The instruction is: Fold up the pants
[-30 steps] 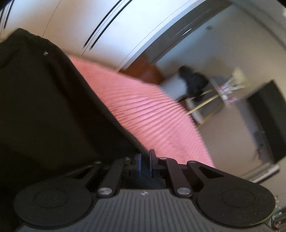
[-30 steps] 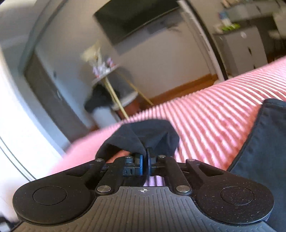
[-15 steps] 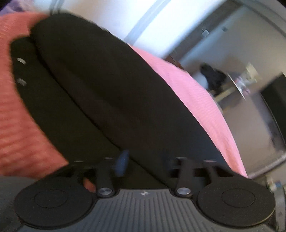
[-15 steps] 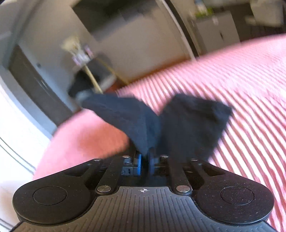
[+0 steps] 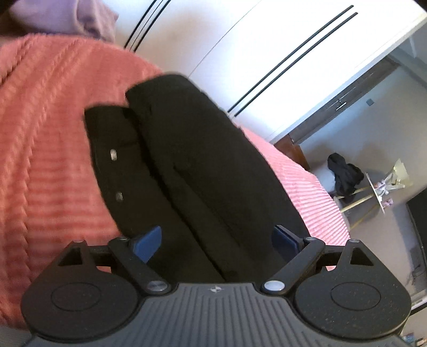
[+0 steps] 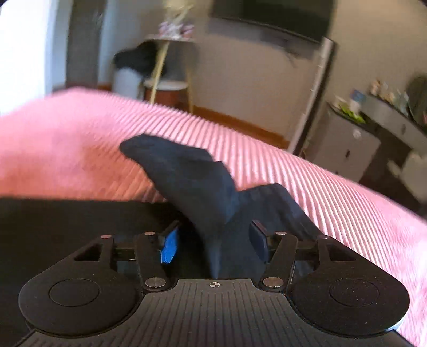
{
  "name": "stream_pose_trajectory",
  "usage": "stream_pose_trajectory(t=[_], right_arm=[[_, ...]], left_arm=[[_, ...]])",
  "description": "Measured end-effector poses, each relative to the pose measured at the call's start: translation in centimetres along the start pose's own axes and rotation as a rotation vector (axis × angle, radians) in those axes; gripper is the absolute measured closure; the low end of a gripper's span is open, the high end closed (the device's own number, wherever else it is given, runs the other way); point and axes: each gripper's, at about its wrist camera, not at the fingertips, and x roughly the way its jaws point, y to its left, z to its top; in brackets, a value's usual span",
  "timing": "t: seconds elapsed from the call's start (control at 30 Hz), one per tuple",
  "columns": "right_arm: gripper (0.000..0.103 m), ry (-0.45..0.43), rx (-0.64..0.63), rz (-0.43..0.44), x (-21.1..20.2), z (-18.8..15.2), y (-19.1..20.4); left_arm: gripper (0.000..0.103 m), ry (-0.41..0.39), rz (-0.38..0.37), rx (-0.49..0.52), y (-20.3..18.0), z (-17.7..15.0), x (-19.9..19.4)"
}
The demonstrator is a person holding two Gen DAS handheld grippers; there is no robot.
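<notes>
Black pants [image 5: 200, 160] lie folded lengthwise on the pink ribbed bedspread [image 5: 48, 120], with two metal snaps [image 5: 113, 154] showing on the lower layer. My left gripper [image 5: 216, 240] hovers over their near end with its jaws still opening wide; the cloth lies below and the blue pads [image 5: 148, 240] do not press it. In the right wrist view a dark end of the pants [image 6: 192, 170] stands up between the fingers of my right gripper [image 6: 213, 244]. Its jaws are opening, and the left pad [image 6: 169, 247] is clear of the cloth.
A white wardrobe [image 5: 267, 53] with black lines stands behind the bed and a lilac cloth [image 5: 66, 16] lies at its head. Past the foot are a small side table with a dark garment [image 5: 344, 178], a wall screen [image 6: 267, 16] and a grey cabinet [image 6: 344, 149].
Both grippers were shut on the pants and have opened. The left one swung across the bed, laying one layer over the other. The right one rolled and its cloth end loosened.
</notes>
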Motion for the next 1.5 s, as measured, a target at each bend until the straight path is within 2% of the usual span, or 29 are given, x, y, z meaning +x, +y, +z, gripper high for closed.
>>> stream_pose_trajectory(t=[0.03, 0.07, 0.13, 0.2, 0.27, 0.3, 0.37, 0.4, 0.43, 0.5, 0.57, 0.63, 0.73, 0.83, 0.9, 0.93, 0.97, 1.0, 1.03, 1.13, 1.2, 1.3, 1.33, 1.4, 1.47, 1.5], right_arm=[[0.089, 0.002, 0.008, 0.022, 0.2, 0.2, -0.2], [0.093, 0.003, 0.042, 0.043, 0.0, 0.5, -0.8], [0.093, -0.037, 0.249, 0.095, -0.8, 1.3, -3.9], [0.091, -0.061, 0.587, 0.181, -0.9, 0.5, -9.1], [0.069, -0.022, 0.808, 0.206, 0.1, -1.5, -12.4], [0.069, 0.015, 0.837, 0.184, 0.7, -2.6, -13.1], [0.062, 0.085, 0.83, 0.176, 2.0, -4.1, -13.1], [0.061, 0.125, 0.834, 0.169, 2.6, -5.0, -13.1], [0.066, 0.144, 0.859, 0.178, 2.9, -5.7, -13.2], [0.066, 0.132, 0.931, 0.203, 2.7, -6.5, -13.8], [0.051, 0.131, 1.008, 0.253, 2.5, -6.5, -14.5], [0.049, 0.117, 1.062, 0.297, 2.2, -6.3, -15.1], [0.049, 0.104, 1.084, 0.331, 2.4, -5.8, -15.8], [0.051, 0.107, 1.101, 0.33, 2.6, -5.8, -16.1], [0.067, 0.115, 1.105, 0.314, 2.6, -6.4, -16.1], [0.081, 0.122, 1.097, 0.304, 2.2, -6.4, -15.7], [0.096, 0.133, 1.085, 0.292, 2.4, -6.4, -15.6], [0.096, 0.143, 1.067, 0.27, 2.1, -6.2, -15.4], [0.096, 0.149, 1.041, 0.244, 2.1, -5.9, -15.2], [0.097, 0.166, 0.933, 0.184, 2.0, -4.3, -14.2], [0.097, 0.125, 0.907, 0.218, 1.3, -2.8, -14.2], [0.097, 0.002, 0.934, 0.309, -0.7, -1.4, -15.2], [0.097, -0.027, 0.921, 0.322, -1.3, -1.3, -15.5], [0.097, -0.048, 0.899, 0.331, -2.0, -1.6, -16.0], [0.097, -0.039, 0.859, 0.312, -2.2, -2.8, -16.1], [0.097, -0.011, 0.826, 0.274, -2.0, -3.6, -16.0]], left_arm=[[0.012, -0.012, 0.006, 0.01, 0.0, 0.3, -0.4], [0.011, -0.024, 0.018, 0.025, -0.3, 0.9, -0.6], [0.009, -0.069, 0.049, 0.082, -0.7, 2.5, -1.6], [0.004, -0.122, 0.098, 0.164, -0.4, 4.2, -2.8], [0.004, -0.121, 0.149, 0.228, 0.1, 5.6, -2.7], [0.004, -0.093, 0.146, 0.232, 0.7, 6.1, -2.5], [0.004, -0.033, 0.08, 0.167, 2.5, 6.6, -1.9], [0.004, -0.006, 0.047, 0.122, 3.4, 6.6, -1.1], [0.004, 0.014, 0.032, 0.088, 3.9, 6.7, -0.2], [0.004, 0.024, -0.022, 0.059, 4.5, 6.4, 1.2], [0.004, 0.009, -0.059, 0.046, 4.3, 6.1, 2.8], [0.004, 0.032, -0.057, -0.003, 4.5, 5.9, 5.2], [0.005, 0.083, -0.074, -0.098, 5.0, 5.3, 8.4], [0.009, 0.08, -0.116, -0.222, 6.4, 4.9, 10.3], [0.015, 0.063, -0.134, -0.268, 6.7, 5.0, 10.7], [0.02, 0.064, -0.127, -0.267, 6.7, 5.2, 11.0], [0.04, 0.062, -0.122, -0.263, 6.7, 5.3, 10.9], [0.055, 0.065, -0.12, -0.26, 6.9, 5.5, 10.9], [0.056, 0.073, -0.131, -0.266, 7.1, 5.6, 10.8], [0.072, 0.076, -0.153, -0.261, 7.3, 5.9, 9.9], [0.079, 0.056, -0.18, -0.24, 6.5, 6.2, 7.9], [0.087, -0.006, -0.28, -0.215, 6.0, 6.7, 4.3], [0.091, -0.027, -0.284, -0.187, 5.8, 6.7, 3.0], [0.093, -0.065, -0.253, -0.126, 6.1, 6.6, 0.8], [0.093, -0.041, -0.203, -0.101, 7.5, 6.2, 0.4], [0.093, -0.012, -0.159, -0.097, 8.4, 5.7, 0.5]])
